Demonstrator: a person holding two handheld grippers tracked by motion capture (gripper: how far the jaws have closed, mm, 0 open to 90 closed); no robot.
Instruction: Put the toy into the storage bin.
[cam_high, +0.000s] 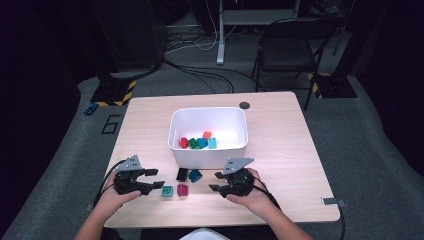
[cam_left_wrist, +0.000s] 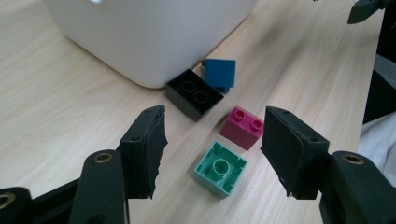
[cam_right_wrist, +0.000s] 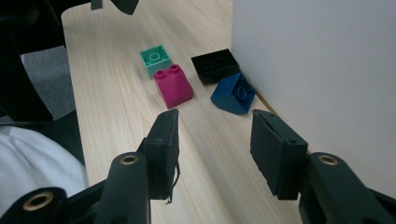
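Note:
Four loose bricks lie on the wooden table in front of a white bin (cam_high: 208, 109): a teal-green one (cam_high: 167, 191) (cam_left_wrist: 220, 169) turned studs down, a magenta one (cam_high: 182, 189) (cam_left_wrist: 243, 128), a black one (cam_high: 181, 174) (cam_left_wrist: 194, 93) and a blue one (cam_high: 195, 175) (cam_left_wrist: 220, 72) tipped against the bin's wall. My left gripper (cam_high: 158, 178) (cam_left_wrist: 215, 126) is open, low over the table, with the green brick just ahead between its jaws, untouched. My right gripper (cam_high: 215, 181) (cam_right_wrist: 215, 119) is open and empty, right of the bricks, with the blue brick (cam_right_wrist: 233, 93) nearest.
Several coloured bricks lie inside the bin, among them a red one (cam_high: 184, 142) and an orange one (cam_high: 207, 134). The bin's wall (cam_right_wrist: 317, 70) stands close on the right gripper's right. A chair (cam_high: 287, 50) and cables sit on the floor beyond the table's far edge.

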